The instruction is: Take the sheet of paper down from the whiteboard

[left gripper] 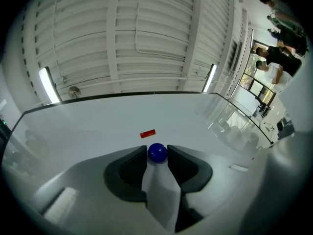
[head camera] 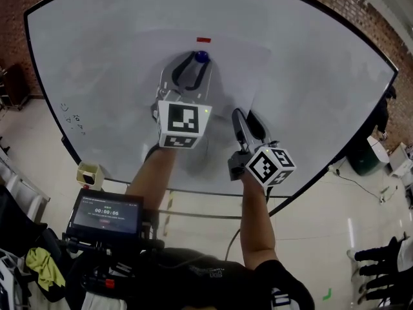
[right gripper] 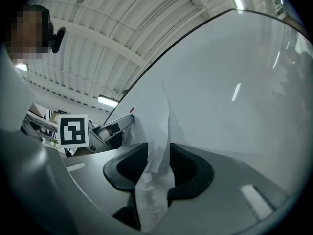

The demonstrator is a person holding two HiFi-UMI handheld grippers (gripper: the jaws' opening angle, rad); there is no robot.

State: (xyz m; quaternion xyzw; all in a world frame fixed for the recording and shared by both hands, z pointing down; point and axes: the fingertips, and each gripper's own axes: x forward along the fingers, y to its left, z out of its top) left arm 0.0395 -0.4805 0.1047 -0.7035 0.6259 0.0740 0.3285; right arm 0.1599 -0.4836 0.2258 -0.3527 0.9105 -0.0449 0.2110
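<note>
A white sheet of paper (head camera: 235,82) hangs on the whiteboard (head camera: 97,57), pinned at its top by a round blue magnet (head camera: 202,57). My left gripper (head camera: 195,66) reaches up to that magnet (left gripper: 157,152), and its two jaw tips close on the ball's sides. The sheet (left gripper: 159,190) runs down between those jaws. My right gripper (head camera: 245,116) is lower and to the right, at the sheet's edge. There a crumpled fold of paper (right gripper: 159,116) stands between the right gripper's (right gripper: 158,153) jaws, which are apart with neither pad visibly pressing on it.
A small red strip (head camera: 204,39) sticks to the board just above the magnet. Small pen marks (head camera: 71,118) are at the board's left. Below the board are a yellowish box (head camera: 89,173) and a screen (head camera: 106,213). People (left gripper: 274,58) stand far off.
</note>
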